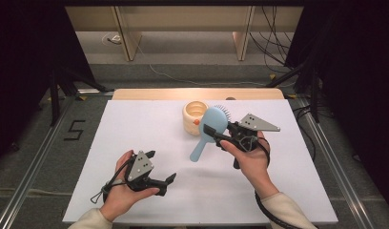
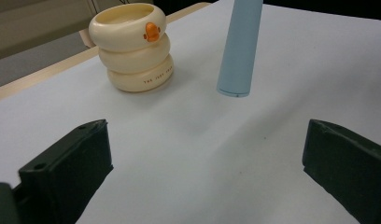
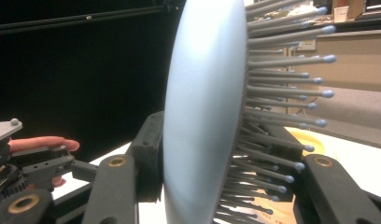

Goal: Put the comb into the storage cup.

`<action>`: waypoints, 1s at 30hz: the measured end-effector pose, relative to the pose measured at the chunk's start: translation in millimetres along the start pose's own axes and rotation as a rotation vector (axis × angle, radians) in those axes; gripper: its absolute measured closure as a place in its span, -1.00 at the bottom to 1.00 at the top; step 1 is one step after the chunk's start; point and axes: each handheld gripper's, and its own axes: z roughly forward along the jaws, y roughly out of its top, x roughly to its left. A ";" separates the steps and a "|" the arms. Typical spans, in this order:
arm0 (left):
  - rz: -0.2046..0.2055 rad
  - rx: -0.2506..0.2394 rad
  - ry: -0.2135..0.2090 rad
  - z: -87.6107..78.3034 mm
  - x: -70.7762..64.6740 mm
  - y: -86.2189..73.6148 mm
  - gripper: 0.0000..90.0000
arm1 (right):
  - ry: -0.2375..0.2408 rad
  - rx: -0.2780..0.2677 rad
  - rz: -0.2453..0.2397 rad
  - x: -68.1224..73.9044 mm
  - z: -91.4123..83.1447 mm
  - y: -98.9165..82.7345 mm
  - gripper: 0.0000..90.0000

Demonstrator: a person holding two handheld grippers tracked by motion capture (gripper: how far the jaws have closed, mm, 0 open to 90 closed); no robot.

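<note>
A light blue hairbrush [image 1: 213, 122] hangs above the white board, head up and handle [image 1: 198, 151] slanting down to the left. My right gripper [image 1: 215, 128] is shut on its round head [image 3: 202, 107]: one jaw presses the smooth back and the other sits among the bristles [image 3: 282, 116]. A cream duck-faced holder [image 1: 193, 117] made of stacked rings stands just behind the brush. My left gripper [image 1: 160, 166] is open near the front left of the board, with nothing between its jaws. It faces the holder [image 2: 132, 46] and the brush handle [image 2: 238, 51].
The white board [image 1: 135, 124] covers a wooden table whose far edge [image 1: 149, 93] shows behind it. Dark stands and cables lie on the floor on both sides. In the right gripper view, the left gripper [image 3: 34, 168] and a fingertip show at the left.
</note>
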 end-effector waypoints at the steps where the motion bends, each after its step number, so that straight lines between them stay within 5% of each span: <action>1: -0.001 -0.001 0.001 -0.4 0.4 -0.2 -0.98 | -0.001 0.000 0.002 -0.3 0.1 0.4 0.13; 30: -0.021 -0.022 0.009 0.3 4.6 -1.7 -0.97 | -0.033 -0.010 -0.005 -10.7 5.4 11.2 0.13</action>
